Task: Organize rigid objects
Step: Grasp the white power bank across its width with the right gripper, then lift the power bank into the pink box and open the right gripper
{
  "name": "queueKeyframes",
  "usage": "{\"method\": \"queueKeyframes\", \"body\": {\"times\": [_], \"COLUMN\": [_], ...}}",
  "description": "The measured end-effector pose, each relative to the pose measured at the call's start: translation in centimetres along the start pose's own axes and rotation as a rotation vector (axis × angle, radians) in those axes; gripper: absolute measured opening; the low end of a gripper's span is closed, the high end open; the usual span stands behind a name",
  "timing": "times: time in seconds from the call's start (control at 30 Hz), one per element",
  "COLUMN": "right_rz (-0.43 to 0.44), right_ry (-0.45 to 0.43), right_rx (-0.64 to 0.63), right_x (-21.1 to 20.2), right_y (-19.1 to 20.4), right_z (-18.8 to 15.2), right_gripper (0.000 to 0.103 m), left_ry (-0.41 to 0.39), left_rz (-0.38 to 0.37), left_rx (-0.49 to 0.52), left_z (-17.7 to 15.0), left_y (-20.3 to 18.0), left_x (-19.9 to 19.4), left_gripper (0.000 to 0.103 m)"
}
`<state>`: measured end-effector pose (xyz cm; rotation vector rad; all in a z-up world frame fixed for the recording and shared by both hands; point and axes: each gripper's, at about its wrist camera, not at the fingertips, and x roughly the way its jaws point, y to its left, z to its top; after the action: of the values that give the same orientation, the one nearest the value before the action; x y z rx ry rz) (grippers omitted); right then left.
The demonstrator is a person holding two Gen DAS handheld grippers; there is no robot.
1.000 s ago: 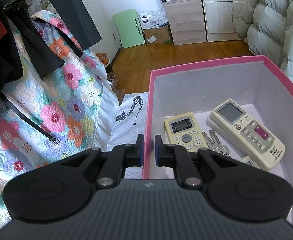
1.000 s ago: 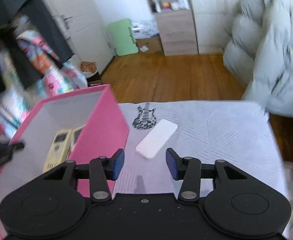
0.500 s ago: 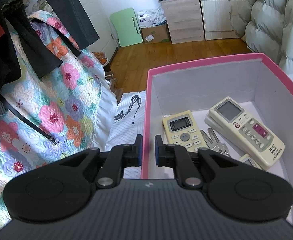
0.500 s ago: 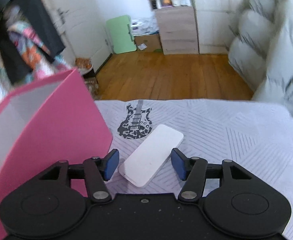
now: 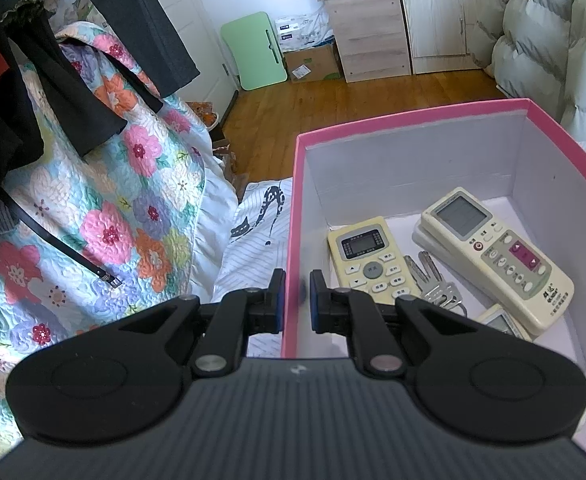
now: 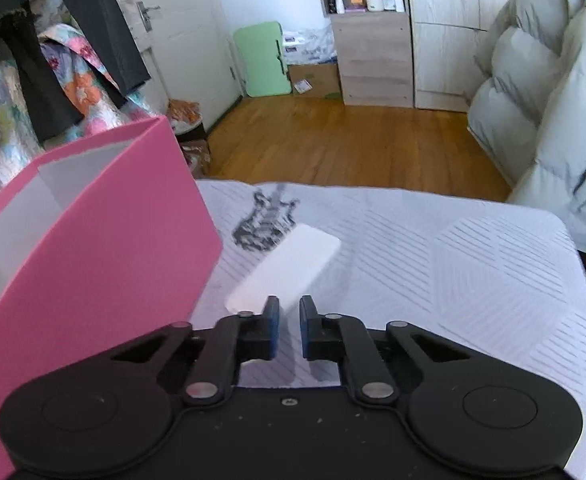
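A flat white rectangular device (image 6: 287,268), smooth and featureless from this side, lies on a pale striped bedspread (image 6: 453,264), partly over a printed guitar motif (image 6: 267,216) and just beside a pink box (image 6: 105,240). The right tongs (image 6: 289,322) sit at the device's near corner. Their jaws have just been closing and now stand nearly together, and in the blurred right-wrist view only a thin sliver of the near corner seems to lie between the blue pads, if anything does. I cannot tell whether the pads truly press on it.

Inside the pink box, seen from the left wrist, lie a small cream remote (image 5: 369,258), a larger white remote (image 5: 497,258), a bunch of keys (image 5: 433,280) between them, and the corner of another small device (image 5: 501,322). The left tongs (image 5: 293,300) are clamped on the box's near wall (image 5: 293,240), one pad outside and one inside, steadying it.

The likely risk is a failed or weak pick. A pinch on one corner of a smooth slab could slip, letting it pivot out or drop onto the soft bed. Lifted toward the box, it could also strike the tall pink wall or land on the remotes already inside.
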<state>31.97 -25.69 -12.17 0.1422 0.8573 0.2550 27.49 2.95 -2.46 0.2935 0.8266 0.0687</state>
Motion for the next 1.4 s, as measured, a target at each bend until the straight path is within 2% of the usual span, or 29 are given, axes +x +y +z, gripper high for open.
{"method": "queueKeyframes", "body": {"times": [0.07, 0.17, 0.23, 0.27, 0.3, 0.33, 0.47, 0.63, 0.7, 0.8, 0.97, 1.03, 1.13, 1.2, 1.23, 1.3, 1.4], "right_rz": [-0.015, 0.019, 0.002, -0.014, -0.027, -0.031, 0.009, -0.008, -0.038, -0.086, -0.057, -0.068, -0.081, -0.052, -0.048, -0.107, -0.036], "right_ry": [0.018, -0.011, -0.024, -0.034, -0.042, -0.048, -0.074, -0.096, -0.091, -0.082, -0.054, -0.048, -0.048, -0.049, -0.055, -0.078, -0.131], "right_rx": [0.003, 0.028, -0.032, -0.076, -0.11, -0.133, -0.156, -0.236, -0.258, -0.25, -0.239, -0.244, -0.248, -0.198, -0.15, -0.085, -0.011], "right_x": [-0.4, -0.8, -0.4, 0.0, 0.4, 0.9, 1.8, 2.6, 2.2, 1.3, 0.4, 0.8, 2.1, 2.9, 3.0, 2.8, 1.3], "right_y": [-0.1, 0.1, 0.9, 1.5, 1.8, 2.1, 2.4, 2.1, 2.2, 1.8, 1.4, 1.7, 2.1, 1.6, 1.2, 0.5, -0.3], "right_z": [-0.4, -0.5, -0.3, -0.2, -0.1, -0.1, 0.1, 0.1, 0.1, 0.0, 0.1, 0.5, 1.1, 1.7, 1.9, 2.0, 1.1], "right_gripper": [0.009, 0.022, 0.042, 0.047, 0.057, 0.061, 0.063, 0.072, 0.07, 0.046, 0.047, 0.061, 0.068, 0.064, 0.044, 0.044, 0.044], "left_ry": [0.0, 0.0, 0.0, 0.0, 0.0, 0.0, 0.001, 0.003, 0.002, 0.003, 0.002, 0.002, 0.002, 0.002, 0.002, 0.001, -0.004], "left_rz": [-0.003, -0.002, -0.002, -0.003, -0.003, -0.003, 0.0, 0.007, 0.003, 0.004, -0.002, -0.001, -0.002, -0.001, -0.002, 0.001, -0.005], "left_rx": [-0.004, -0.003, -0.004, -0.004, -0.004, -0.004, -0.002, 0.007, 0.002, 0.003, -0.004, -0.004, -0.005, -0.005, -0.005, -0.002, -0.005], "left_z": [0.0, 0.0, 0.0, 0.0, 0.0, 0.0, 0.0, -0.1, -0.2, -0.1, -0.1, -0.1, -0.1, -0.1, -0.1, -0.1, 0.0], "left_y": [-0.1, -0.1, -0.1, -0.1, -0.1, -0.1, -0.1, -0.4, -0.4, -0.5, -0.4, -0.3, -0.3, -0.4, -0.3, -0.4, -0.2], "left_x": [-0.1, 0.0, -0.1, -0.1, -0.1, -0.1, 0.0, -0.1, -0.1, -0.1, -0.1, -0.1, -0.1, -0.1, -0.1, -0.1, -0.1], "left_gripper": [0.009, 0.009, 0.009, 0.009, 0.009, 0.009, 0.009, 0.01, 0.01, 0.01, 0.01, 0.01, 0.01, 0.01, 0.01, 0.01, 0.01]}}
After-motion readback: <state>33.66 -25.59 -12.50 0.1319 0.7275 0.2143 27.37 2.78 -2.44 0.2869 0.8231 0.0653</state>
